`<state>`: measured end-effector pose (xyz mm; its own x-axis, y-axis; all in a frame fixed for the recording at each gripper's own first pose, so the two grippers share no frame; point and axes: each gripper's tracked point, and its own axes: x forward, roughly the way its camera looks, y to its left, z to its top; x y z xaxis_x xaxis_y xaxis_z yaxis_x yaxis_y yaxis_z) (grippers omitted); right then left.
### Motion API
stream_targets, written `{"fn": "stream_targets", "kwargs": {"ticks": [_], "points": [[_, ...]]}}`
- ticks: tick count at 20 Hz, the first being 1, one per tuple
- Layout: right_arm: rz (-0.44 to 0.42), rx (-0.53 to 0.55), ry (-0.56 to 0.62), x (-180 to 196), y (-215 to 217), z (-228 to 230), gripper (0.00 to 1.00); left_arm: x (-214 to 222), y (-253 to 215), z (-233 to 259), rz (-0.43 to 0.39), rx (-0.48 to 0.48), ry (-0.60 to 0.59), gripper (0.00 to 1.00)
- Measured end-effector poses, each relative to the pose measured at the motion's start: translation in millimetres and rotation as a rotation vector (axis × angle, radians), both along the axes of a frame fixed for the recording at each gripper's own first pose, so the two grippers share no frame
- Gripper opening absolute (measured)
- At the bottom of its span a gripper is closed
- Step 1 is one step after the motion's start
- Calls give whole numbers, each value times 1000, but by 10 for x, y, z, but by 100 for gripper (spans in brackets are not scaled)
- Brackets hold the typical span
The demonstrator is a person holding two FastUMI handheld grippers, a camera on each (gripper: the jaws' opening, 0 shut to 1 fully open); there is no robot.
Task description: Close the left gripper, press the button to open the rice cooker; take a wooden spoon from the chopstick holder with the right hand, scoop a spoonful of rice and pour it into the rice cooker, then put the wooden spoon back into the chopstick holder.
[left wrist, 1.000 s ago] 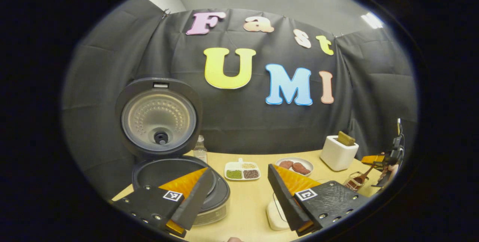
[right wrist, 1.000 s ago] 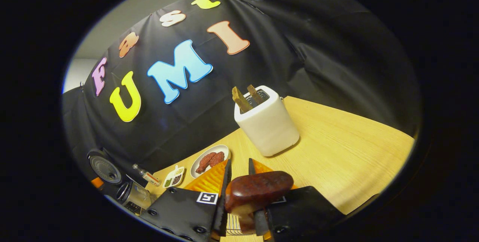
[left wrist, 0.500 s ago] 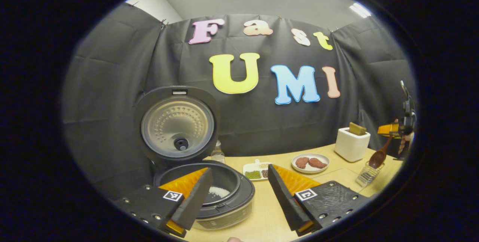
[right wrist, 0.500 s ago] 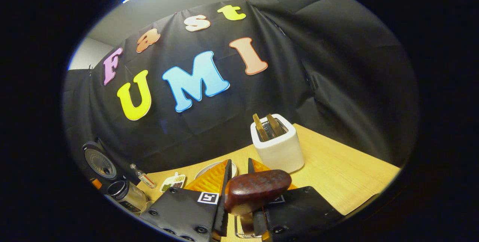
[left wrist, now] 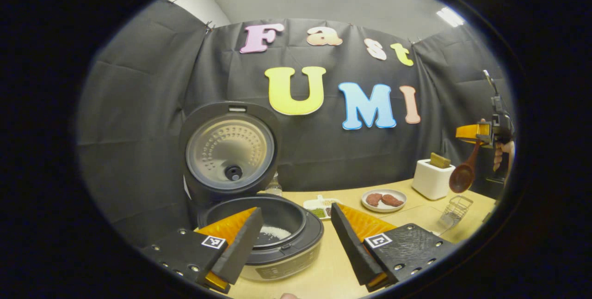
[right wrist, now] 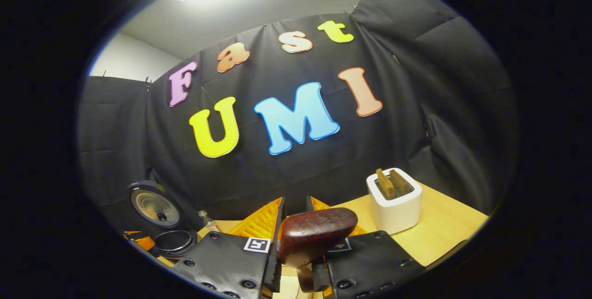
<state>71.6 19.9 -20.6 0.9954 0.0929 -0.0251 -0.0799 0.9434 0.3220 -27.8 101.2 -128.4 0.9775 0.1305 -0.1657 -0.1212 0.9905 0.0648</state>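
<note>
The right gripper (right wrist: pixel 296 225) has its two fingers pinched together on the handle of the wooden spoon (right wrist: pixel 317 236). In the right gripper view the spoon's thick dark end sticks up between the fingers and covers the gap, so the bowl of the spoon cannot be seen there. The left gripper view gives the other side of it: far off at the right edge, the right gripper (left wrist: pixel 481 133), with a hand (left wrist: pixel 502 155) behind it, holds the spoon (left wrist: pixel 463 174) in the air with the bowl hanging down, above the wire chopstick holder (left wrist: pixel 455 211) and clear of it.

The left gripper (left wrist: pixel 296 239) is spread wide with nothing between its fingers. Just beyond its left finger sits the rice cooker (left wrist: pixel 277 239), lid (left wrist: pixel 230 149) standing upright and open, with a small patch of white rice at the bottom of the pot. The right gripper view shows the same cooker (right wrist: pixel 173 242) only small and from the side, at its lower left.

On the table (left wrist: pixel 416 218), past the left gripper, lie a white tray of beans and grains (left wrist: pixel 317 205) and a plate with two reddish pieces (left wrist: pixel 383 198). The white toaster (right wrist: pixel 394 206) stands near the right gripper, two brown slices poking out of its slots. A small bottle (right wrist: pixel 206 219) stands beside the cooker.
</note>
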Motion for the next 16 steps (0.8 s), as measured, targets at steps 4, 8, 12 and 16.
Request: {"fn": "stream_targets", "kwargs": {"ticks": [4,8,12,16], "points": [[99,-42,27,47,522,-130,26,-108,163,-53,23,-23,2,93],[177,-58,100,46,950,-522,26,-156,244,-163,26,-59,14,93],[236,-91,146,37,1313,-864,26,-214,337,-280,25,-77,31,93],[273,-110,215,65,1546,-1197,26,-309,464,-384,52,-64,38,92]]}}
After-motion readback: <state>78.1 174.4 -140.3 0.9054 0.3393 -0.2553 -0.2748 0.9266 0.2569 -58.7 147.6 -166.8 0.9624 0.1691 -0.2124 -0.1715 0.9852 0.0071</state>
